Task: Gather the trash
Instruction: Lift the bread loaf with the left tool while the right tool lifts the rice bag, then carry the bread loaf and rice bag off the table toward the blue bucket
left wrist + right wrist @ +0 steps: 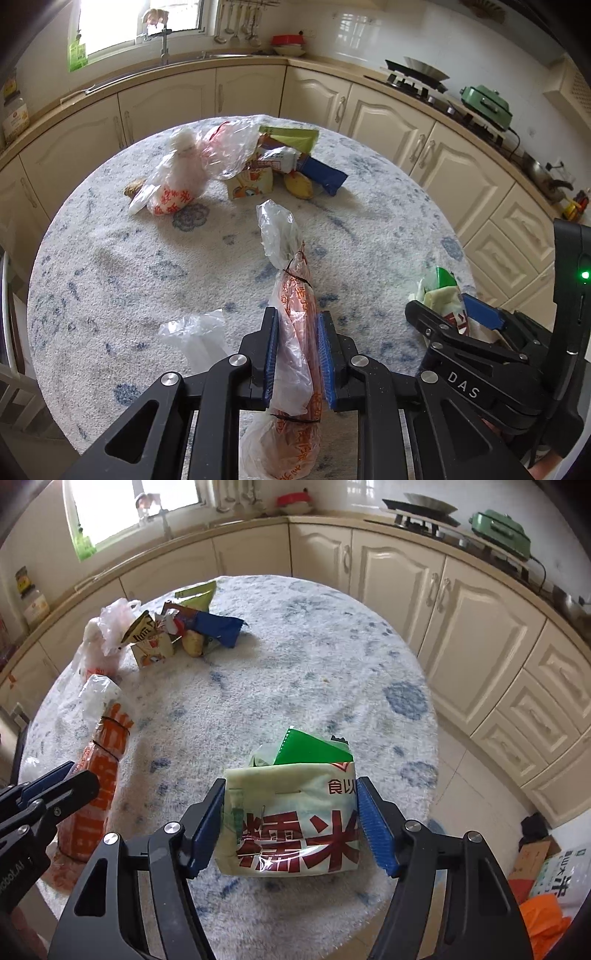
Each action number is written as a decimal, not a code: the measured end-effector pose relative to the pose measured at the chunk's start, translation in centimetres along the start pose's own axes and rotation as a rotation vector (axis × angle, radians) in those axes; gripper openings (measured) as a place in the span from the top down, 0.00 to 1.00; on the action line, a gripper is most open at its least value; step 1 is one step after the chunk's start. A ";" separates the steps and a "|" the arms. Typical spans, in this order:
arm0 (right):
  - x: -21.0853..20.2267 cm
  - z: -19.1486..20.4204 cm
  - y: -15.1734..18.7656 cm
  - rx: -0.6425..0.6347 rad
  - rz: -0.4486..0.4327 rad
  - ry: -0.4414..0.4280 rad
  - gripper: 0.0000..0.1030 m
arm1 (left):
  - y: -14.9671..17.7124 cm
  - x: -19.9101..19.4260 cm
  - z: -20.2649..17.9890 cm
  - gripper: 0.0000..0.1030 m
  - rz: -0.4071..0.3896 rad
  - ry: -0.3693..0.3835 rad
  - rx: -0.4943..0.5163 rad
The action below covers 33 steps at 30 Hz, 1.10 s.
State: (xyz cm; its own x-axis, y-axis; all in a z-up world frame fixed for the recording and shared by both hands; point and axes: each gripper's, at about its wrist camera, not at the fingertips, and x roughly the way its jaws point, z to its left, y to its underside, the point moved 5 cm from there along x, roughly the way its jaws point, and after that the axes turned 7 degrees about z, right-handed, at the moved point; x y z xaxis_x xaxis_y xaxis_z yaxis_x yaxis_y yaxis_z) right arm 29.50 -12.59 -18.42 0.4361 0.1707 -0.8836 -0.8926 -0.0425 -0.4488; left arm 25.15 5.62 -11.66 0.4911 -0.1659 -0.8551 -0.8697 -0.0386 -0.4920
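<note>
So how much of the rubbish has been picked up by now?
Nothing looks cleared away yet. In hand: the left gripper is clamped on an orange-printed plastic bag; the right gripper straddles a white rice bag, not clearly squeezing it. Left: the pile of wrappers at the round table's far side.

Bright daylight from blown-out window (140,22), soft shadows, fisheye-warped edges

Wrist views angled down, close, sharing table (110,258) (side by side)
</note>
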 end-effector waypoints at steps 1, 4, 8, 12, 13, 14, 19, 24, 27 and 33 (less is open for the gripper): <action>-0.3 -0.4 0.1 0.008 -0.010 0.009 0.33 | -0.1 -0.1 -0.4 0.84 -0.003 0.003 0.010; -1.3 -1.5 0.3 0.037 -0.026 0.016 0.33 | -0.2 -0.4 -1.7 0.87 -0.010 0.019 0.036; -2.7 -3.3 0.8 0.075 -0.057 0.034 0.33 | -0.4 -0.9 -4.1 0.96 -0.037 0.045 0.093; -3.6 -5.5 1.3 0.127 -0.068 0.066 0.33 | -0.7 -0.8 -5.9 0.96 -0.042 0.080 0.147; -3.8 -6.0 1.5 0.138 -0.069 0.071 0.33 | -0.8 -0.6 -5.8 0.96 -0.032 0.082 0.140; -3.9 -6.4 1.7 0.144 -0.070 0.073 0.33 | -0.9 -0.5 -5.5 0.96 -0.026 0.081 0.129; -4.2 -7.7 2.0 0.167 -0.069 0.090 0.33 | -1.0 -0.2 -3.9 0.41 -0.020 0.007 0.091; -3.6 -7.3 2.1 0.156 -0.055 0.082 0.33 | 0.0 1.2 -3.6 0.26 0.024 -0.008 0.091; -3.1 -6.9 2.1 0.146 -0.043 0.077 0.33 | 0.8 3.5 -4.1 0.37 0.115 0.012 0.106; -2.9 -6.8 2.1 0.149 -0.038 0.077 0.33 | 1.3 4.3 -4.5 0.74 0.111 0.003 0.124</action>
State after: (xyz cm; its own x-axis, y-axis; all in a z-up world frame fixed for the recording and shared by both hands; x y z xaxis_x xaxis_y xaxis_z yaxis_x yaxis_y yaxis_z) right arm 27.19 -19.90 -17.71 0.4721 0.0935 -0.8766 -0.8799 0.1104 -0.4621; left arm 25.92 0.41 -15.24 0.3919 -0.1653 -0.9050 -0.9059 0.1025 -0.4110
